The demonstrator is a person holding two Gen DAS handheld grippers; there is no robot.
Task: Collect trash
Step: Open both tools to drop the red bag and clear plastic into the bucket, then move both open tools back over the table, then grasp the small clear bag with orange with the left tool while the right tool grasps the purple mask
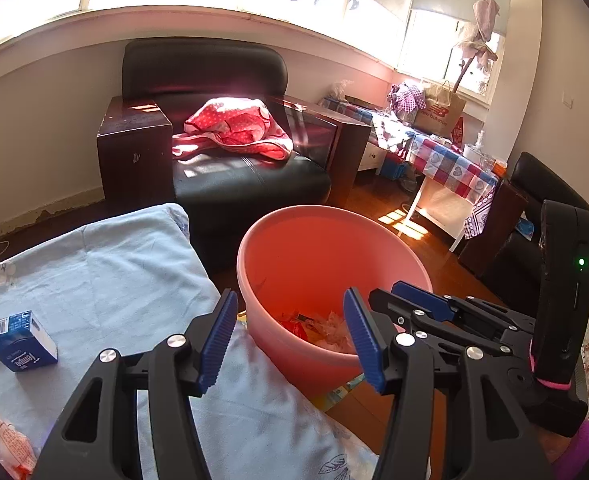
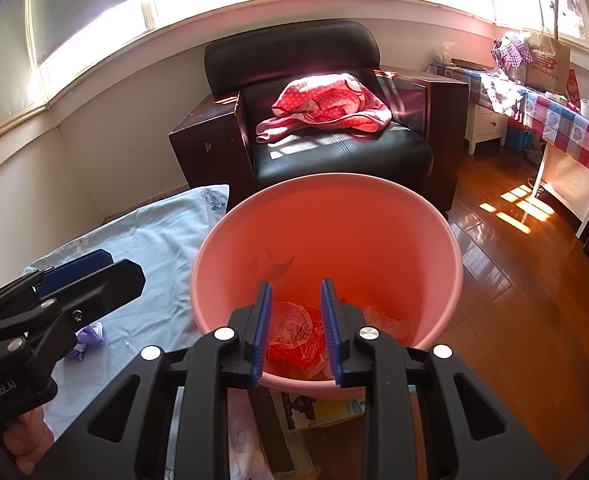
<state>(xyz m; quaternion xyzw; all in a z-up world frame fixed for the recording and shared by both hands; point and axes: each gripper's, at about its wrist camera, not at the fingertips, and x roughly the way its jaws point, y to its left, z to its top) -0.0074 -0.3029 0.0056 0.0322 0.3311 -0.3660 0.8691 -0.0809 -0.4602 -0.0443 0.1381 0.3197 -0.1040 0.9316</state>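
Note:
A pink bin [image 1: 254,248] [image 2: 214,248] stands on the floor beside a bed covered in light blue cloth [image 1: 114,272]. At its bottom lie a red wrapper [image 2: 294,336] and clear plastic [image 2: 386,320]. My left gripper [image 1: 290,308] hovers open over the bin's near rim, nothing between its pads. My right gripper [image 2: 297,292] hangs over the bin with its jaws a little apart and empty; the left wrist view shows it [image 1: 390,292] at the right. On the cloth lie a blue Tempo tissue pack [image 1: 20,340], an orange-white wrapper [image 1: 6,444] and a purple crumpled scrap [image 2: 90,338].
A black armchair [image 2: 334,152] with a red dotted cloth [image 2: 326,104] stands behind the bin. A table with a checked cover [image 1: 450,160] runs along the right wall under the window. Wooden floor [image 2: 514,280] spreads to the right. A person's hand [image 2: 26,444] holds the left gripper.

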